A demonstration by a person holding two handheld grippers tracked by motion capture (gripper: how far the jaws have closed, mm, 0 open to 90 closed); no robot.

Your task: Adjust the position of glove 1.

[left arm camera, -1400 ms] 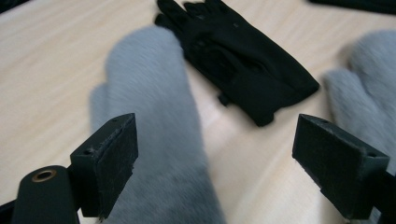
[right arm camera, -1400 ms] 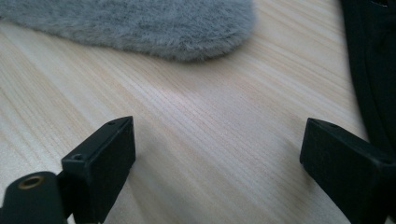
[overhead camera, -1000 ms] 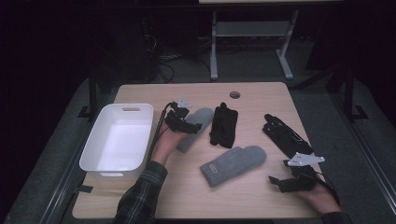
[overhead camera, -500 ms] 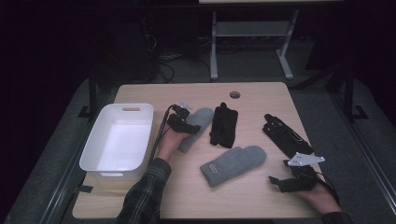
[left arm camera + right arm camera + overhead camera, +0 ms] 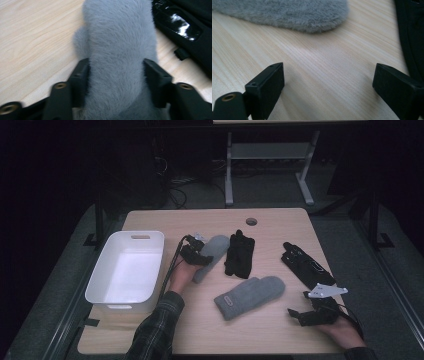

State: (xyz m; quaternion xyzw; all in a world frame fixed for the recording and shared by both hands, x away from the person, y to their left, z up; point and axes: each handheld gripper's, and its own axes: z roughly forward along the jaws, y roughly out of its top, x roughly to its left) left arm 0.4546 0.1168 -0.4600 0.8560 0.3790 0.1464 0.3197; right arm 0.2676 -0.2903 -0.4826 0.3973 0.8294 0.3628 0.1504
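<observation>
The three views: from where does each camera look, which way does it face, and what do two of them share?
High view: above the person's side, facing forward and down on the table; forearms, both hands show.
Left gripper view: on the left gripper, facing along its jaws, which have just been closing, pressing the grey mitten.
Right gripper view: on the right gripper, jaws open over bare wood.
Shared: high and left views show that mitten.

left gripper lowered, jaws just closed onto grey mitten
</observation>
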